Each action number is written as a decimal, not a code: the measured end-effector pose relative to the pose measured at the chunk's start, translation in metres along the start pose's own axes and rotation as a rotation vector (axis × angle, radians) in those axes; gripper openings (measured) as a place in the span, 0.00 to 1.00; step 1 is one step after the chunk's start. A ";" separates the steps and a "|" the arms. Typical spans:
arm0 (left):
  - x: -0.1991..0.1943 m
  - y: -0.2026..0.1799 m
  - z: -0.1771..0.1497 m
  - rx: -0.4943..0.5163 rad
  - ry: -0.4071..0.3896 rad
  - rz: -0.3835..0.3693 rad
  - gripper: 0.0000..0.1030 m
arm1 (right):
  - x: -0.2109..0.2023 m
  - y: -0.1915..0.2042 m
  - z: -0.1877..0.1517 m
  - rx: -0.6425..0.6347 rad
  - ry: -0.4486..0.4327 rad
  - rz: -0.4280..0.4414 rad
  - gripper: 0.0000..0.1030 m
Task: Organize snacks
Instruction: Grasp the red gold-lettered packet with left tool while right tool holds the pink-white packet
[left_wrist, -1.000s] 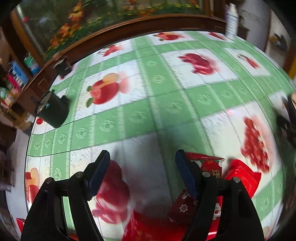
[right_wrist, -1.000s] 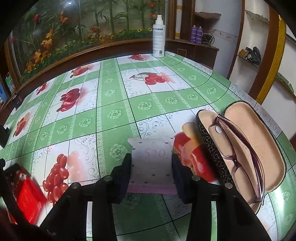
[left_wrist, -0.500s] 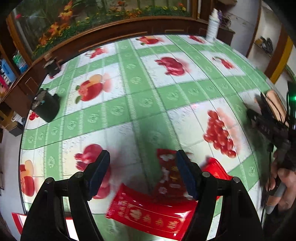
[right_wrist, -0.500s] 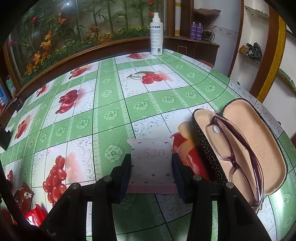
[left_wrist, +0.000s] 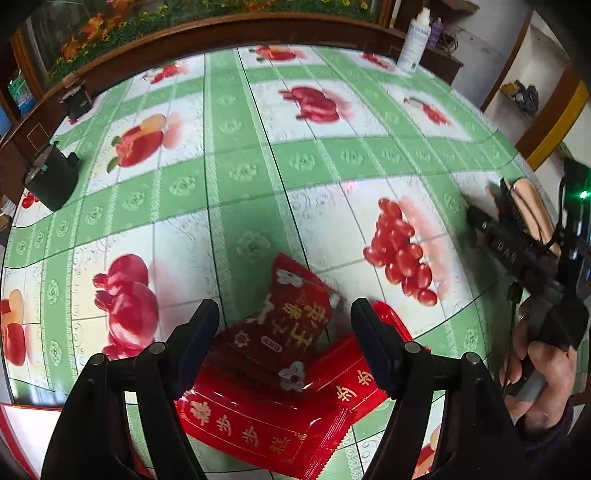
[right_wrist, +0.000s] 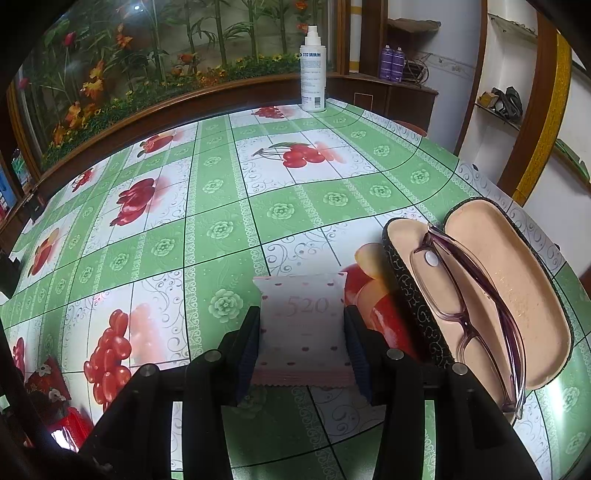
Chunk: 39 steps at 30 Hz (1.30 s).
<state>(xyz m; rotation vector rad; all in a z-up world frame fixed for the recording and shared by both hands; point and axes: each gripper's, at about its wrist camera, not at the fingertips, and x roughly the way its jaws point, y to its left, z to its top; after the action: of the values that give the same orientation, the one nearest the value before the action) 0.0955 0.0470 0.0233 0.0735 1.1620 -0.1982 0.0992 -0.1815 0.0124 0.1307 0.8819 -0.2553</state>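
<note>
A pile of red snack packets lies on the tablecloth: a dark red packet (left_wrist: 295, 317) on top, a long bright red packet (left_wrist: 258, 428) under it. My left gripper (left_wrist: 284, 332) is open and empty, held above the pile. My right gripper (right_wrist: 303, 332) is shut on a white and pink "520" snack packet (right_wrist: 303, 317) and holds it just over the table. In the left wrist view the right gripper (left_wrist: 480, 225) shows at the far right. The red pile (right_wrist: 48, 387) shows at the lower left of the right wrist view.
An open glasses case (right_wrist: 509, 295) with purple glasses (right_wrist: 469, 306) lies right of the right gripper. A white spray bottle (right_wrist: 312, 77) stands at the table's far edge. A black cup (left_wrist: 51, 181) stands at the left edge. The green fruit-print tablecloth (right_wrist: 221, 229) covers the table.
The left gripper has pulled back and risen from the red pile, still open, so more of the pile shows. The right gripper has held the "520" packet almost still.
</note>
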 end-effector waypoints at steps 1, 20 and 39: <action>0.003 -0.001 -0.001 0.004 0.009 0.011 0.71 | 0.000 0.000 0.000 0.000 0.000 0.000 0.46; -0.001 -0.016 -0.018 0.083 -0.132 0.025 0.45 | 0.000 -0.005 0.002 -0.010 0.005 0.032 0.37; -0.039 0.008 -0.038 -0.017 -0.233 0.031 0.42 | 0.020 -0.046 0.009 0.310 0.182 0.569 0.36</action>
<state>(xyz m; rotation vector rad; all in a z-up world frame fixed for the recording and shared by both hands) 0.0476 0.0651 0.0430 0.0520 0.9300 -0.1654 0.1050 -0.2304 0.0022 0.6897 0.9433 0.1583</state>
